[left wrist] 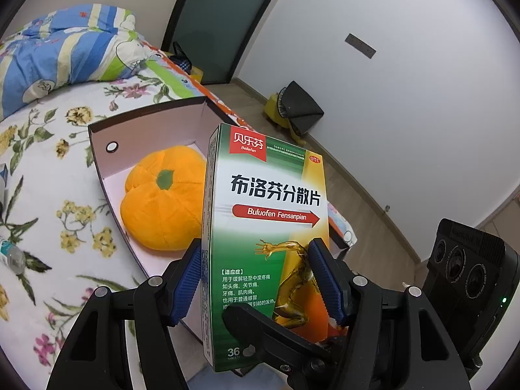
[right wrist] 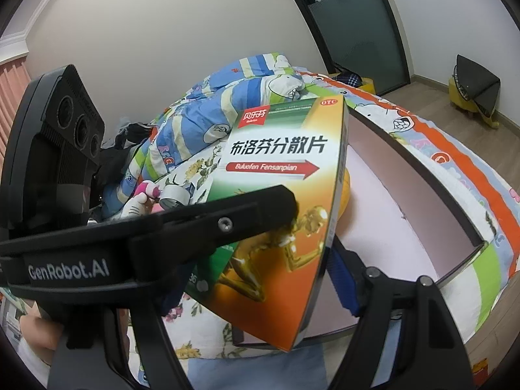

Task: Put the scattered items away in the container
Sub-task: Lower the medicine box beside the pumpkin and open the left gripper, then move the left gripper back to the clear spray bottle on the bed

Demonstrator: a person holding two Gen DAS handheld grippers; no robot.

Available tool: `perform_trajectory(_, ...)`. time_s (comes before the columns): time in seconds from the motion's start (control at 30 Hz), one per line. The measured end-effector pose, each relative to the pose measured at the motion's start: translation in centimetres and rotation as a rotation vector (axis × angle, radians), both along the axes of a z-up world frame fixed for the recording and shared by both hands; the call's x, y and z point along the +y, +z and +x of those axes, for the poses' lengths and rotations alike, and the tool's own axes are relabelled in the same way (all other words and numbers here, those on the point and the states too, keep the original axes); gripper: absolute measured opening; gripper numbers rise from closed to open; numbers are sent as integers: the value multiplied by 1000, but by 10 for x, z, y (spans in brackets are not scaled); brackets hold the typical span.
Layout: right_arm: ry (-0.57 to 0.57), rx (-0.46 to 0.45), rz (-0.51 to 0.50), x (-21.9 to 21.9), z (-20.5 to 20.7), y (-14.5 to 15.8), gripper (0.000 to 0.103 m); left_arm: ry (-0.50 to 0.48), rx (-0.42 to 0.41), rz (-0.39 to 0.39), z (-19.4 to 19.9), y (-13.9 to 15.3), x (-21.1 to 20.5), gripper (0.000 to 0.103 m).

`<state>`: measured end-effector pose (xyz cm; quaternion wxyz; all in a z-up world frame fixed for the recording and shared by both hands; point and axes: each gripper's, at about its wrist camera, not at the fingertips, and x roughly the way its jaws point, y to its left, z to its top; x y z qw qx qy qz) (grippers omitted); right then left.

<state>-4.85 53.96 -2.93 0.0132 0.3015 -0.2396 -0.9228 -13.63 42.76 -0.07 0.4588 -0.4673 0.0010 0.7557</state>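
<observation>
Left wrist view: the left tool (left wrist: pixel 256 250) stands about half open, its blue pads clamped on a tablet box (left wrist: pixel 266 214), one on the narrow left side and one towards the right of the printed face. The box stands on end, its long axis running up and away along the fingers. A black finger of the right tool (right wrist: pixel 256 273) crosses its lower front. Whether that tool grips as well is unclear: in the right wrist view one blue pad lies just beside the box's edge, and the other is hidden behind the left tool.

Beyond and below the box, the open container (left wrist: pixel 97 149) lies on the bed (left wrist: pixel 48 195) with a plush pumpkin (left wrist: pixel 159 201) in its left part. The box covers the near rim and most of the free floor, so judging the drop spot is hard.
</observation>
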Motion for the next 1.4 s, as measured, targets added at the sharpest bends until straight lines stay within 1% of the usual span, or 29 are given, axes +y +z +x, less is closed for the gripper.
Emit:
perform_trajectory(0.1,0,-4,1,1,-3,-4,76,2,-9,-1,-2,-4,1,66)
perform_trajectory(0.2,-6,-4,23,-1,-2,-4,77,6,12,-11,-1,-4,2,66)
perform_trajectory(0.3,-18,-2,27,1,-1,-4,88,6,30,-39,0,-5,3,66)
perform_trajectory(0.43,-29,0,38,0,1,-2,92,27,22,-52,-3,-8,-2,67)
perform_trajectory(0.73,-42,16,55,-10,5,7,96,77,-5,-20,-14,-3,-31,67)
perform_trajectory(0.83,-30,27,66,-21,4,14,96,94,-9,-7,-18,3,-45,67)
perform_trajectory(1.03,6,49,78,-49,3,32,97,132,7,22,-21,22,-82,67)
perform_trajectory(1.4,112,102,127,-129,-2,71,99,249,49,69,-30,59,-181,67)
